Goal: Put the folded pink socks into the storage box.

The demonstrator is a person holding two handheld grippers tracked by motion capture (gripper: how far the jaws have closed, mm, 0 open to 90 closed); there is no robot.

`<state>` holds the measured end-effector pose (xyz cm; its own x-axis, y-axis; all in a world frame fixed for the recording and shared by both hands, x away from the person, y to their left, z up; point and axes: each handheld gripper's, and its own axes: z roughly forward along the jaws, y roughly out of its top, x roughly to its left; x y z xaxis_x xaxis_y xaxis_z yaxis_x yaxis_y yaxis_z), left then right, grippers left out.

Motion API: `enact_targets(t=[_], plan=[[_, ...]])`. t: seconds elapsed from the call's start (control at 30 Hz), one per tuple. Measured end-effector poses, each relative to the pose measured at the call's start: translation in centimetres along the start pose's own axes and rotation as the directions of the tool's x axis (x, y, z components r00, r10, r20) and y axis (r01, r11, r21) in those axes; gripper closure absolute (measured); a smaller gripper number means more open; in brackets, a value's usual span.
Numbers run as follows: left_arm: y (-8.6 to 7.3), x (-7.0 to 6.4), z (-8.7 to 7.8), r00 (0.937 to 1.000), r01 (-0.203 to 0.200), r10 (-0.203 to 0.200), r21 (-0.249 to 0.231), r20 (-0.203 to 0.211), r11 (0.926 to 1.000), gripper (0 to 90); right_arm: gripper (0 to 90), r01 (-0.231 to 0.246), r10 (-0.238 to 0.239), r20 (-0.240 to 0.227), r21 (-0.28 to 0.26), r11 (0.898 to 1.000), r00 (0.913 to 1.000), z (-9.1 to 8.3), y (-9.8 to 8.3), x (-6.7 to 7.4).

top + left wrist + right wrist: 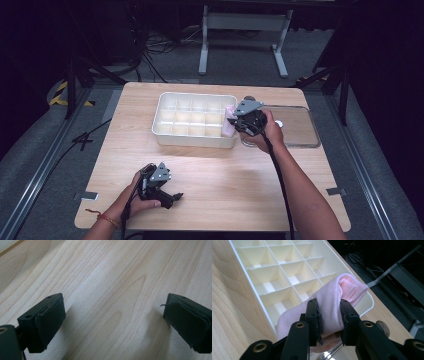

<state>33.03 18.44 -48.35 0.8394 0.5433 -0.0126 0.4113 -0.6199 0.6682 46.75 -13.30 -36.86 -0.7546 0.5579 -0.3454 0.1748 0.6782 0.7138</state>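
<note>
Over divided tray (pixel 257 293), clamped pink sock (pixel 332 302)

Grey carpet floor (pixel 40 165); dark surroundings

No readable text

No words, labels, brands, numbers or signs can be read on anything in these views.

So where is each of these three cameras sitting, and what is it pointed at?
High view: fixed above the person's side, looking forward and down on the table; both forearms and both tongs show.
Left gripper view: rides the left tongs, facing bare wood; its two black jaws stand wide apart.
Right gripper view: rides the right tongs, facing the white divided tray; its jaws pinch a pink cloth.
Shared: the high view and the right gripper view both show tray and cloth.
</note>
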Motion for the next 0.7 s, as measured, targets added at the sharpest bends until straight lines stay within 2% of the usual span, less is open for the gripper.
enact_targets(t=[0.33, 0.4, 0.5, 0.7], plan=[[0.0, 0.0, 0.0, 1.0000, 0.001, -0.001, 0.000, 0.000, 1.0000, 4.4, 72.3, 0.028, -0.026, -0.032, 0.037, 0.999, 0.9991, 1.0, -0.1, 0.1], [0.0, 0.0, 0.0, 1.0000, 0.001, -0.001, 0.000, 0.000, 1.0000, 4.4, 72.2, 0.036, -0.034, -0.028, 0.051, 0.998, 0.9990, 1.1, -0.2, 0.2], [0.0, 0.0, 0.0, 1.0000, 0.002, -0.002, 0.001, 0.000, 1.0000, 4.4, 72.3, 0.050, -0.051, 0.007, 0.079, 0.996, 0.9987, 1.6, -0.2, 0.3], [0.0, 0.0, 0.0, 1.0000, 0.006, -0.006, -0.002, 0.000, 1.0000, 4.4, 72.3, 0.071, -0.072, 0.007, 0.097, 0.993, 0.9974, 2.3, -0.2, 0.7]])
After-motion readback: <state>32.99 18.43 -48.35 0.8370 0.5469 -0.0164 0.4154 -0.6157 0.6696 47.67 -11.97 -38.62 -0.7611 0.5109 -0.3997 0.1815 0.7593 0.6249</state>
